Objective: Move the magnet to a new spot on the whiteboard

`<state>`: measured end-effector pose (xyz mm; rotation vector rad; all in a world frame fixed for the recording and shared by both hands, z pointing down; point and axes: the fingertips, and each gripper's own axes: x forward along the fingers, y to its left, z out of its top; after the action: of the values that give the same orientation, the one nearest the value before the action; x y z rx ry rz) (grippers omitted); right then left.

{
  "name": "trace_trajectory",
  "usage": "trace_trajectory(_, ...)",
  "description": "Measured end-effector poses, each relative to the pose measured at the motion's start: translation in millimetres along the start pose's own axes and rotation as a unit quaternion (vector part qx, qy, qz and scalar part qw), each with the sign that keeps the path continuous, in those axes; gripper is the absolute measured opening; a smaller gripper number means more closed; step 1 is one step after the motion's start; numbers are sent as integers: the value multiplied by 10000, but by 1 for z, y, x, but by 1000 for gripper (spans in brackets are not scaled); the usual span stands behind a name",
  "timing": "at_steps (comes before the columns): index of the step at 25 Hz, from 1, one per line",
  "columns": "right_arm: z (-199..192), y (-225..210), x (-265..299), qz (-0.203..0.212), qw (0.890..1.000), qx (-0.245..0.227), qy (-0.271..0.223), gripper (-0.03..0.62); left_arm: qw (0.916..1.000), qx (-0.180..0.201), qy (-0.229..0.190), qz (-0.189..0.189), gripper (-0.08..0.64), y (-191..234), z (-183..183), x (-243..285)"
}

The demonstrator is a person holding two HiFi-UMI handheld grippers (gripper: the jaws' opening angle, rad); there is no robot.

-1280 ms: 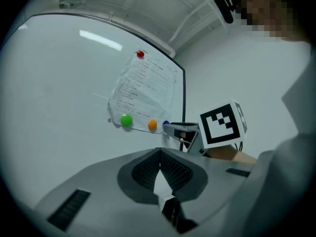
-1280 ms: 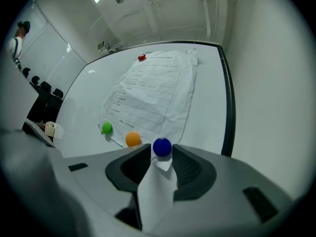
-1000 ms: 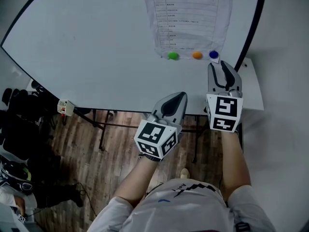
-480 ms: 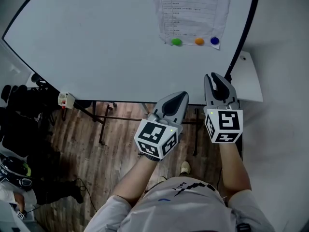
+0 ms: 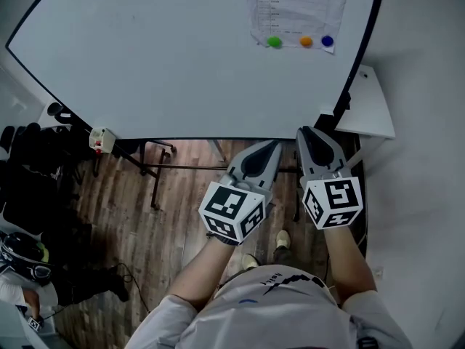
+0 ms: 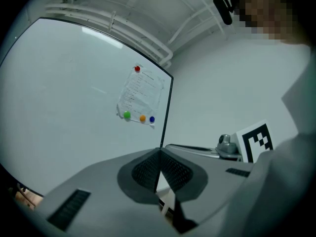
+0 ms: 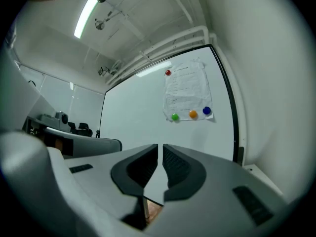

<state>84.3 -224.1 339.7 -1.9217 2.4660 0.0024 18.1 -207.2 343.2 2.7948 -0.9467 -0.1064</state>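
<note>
Pinning sheet (image 7: 186,93) to whiteboard (image 7: 133,112): 4 magnets (image 7: 206,110).

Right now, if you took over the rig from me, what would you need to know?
Left gripper: shut, empty.
Right gripper: jaws have just been closing, only a slit left, nothing between them.
Both point at the whiteboard without touching it.
Green magnet, orange magnet and blue magnet sit in a row along the paper sheet's bottom edge; red magnet is at its top.
Done: unclear whether any magnet has been moved.
Left: if none has, place one on bare board.
</note>
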Motion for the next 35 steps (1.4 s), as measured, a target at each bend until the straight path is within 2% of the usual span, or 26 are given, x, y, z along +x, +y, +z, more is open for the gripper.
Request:
trace_trajectory(5, -15, 31, -26, 113, 9995, 292, 86, 32, 10000, -69, -18, 11, 11, -6, -4, -32)
trace_trajectory(16, -33, 81, -55, 385, 9978, 494, 234, 14, 9996, -260, 39, -131, 11, -19, -20, -67)
trace_trajectory(35, -28, 92, -62, 514, 9965, 631, 185, 14, 9998, -198, -42, -38, 11, -20, -12, -79)
